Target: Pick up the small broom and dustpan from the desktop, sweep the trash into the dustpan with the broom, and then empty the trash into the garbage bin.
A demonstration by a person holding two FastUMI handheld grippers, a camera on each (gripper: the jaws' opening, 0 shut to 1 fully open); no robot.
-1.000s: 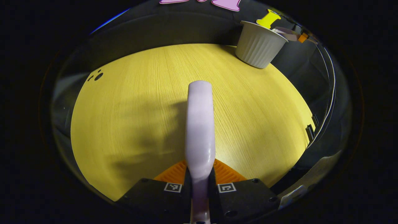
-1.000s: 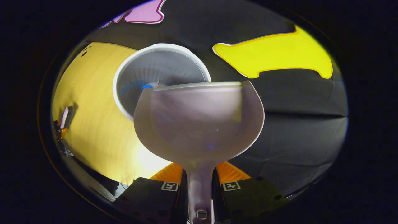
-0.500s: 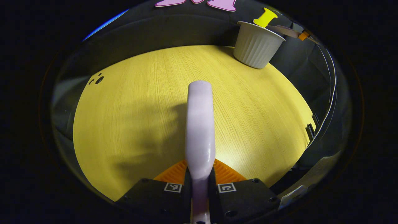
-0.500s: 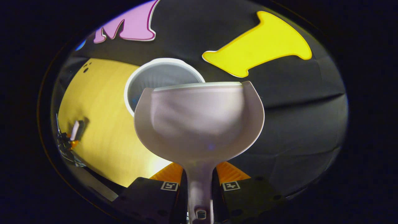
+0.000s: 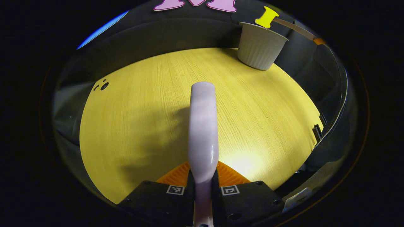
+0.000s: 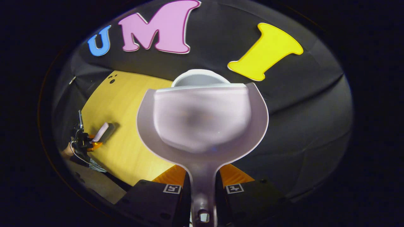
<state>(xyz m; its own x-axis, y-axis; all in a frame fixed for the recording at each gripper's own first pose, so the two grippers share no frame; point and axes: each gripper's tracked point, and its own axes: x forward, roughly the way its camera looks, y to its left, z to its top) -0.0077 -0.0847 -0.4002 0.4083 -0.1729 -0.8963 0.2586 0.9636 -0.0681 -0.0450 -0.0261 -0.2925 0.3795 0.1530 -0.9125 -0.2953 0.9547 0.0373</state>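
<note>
My left gripper (image 5: 203,184) is shut on the pale lilac broom (image 5: 203,126), whose body stretches forward over the yellow desktop (image 5: 132,110). In the right gripper view my right gripper (image 6: 203,186) is shut on the handle of the pale lilac dustpan (image 6: 202,123), held up with its scoop showing no trash inside. The white ribbed garbage bin (image 5: 260,45) stands at the table's far right edge; its rim (image 6: 199,77) peeks out just behind the dustpan's front lip. The left gripper and broom (image 6: 100,132) show far off at the left of the right gripper view.
Small dark holes (image 5: 102,85) mark the desktop at the far left. A bracket (image 5: 317,132) sits on the table's right edge. The black booth wall (image 6: 303,104) rises behind the bin. A hand (image 6: 68,150) holds the far gripper.
The dustpan has pulled back and away from the bin, so much less of the bin's opening shows behind it. The view has tilted level. The broom has stayed almost still over the desktop.
</note>
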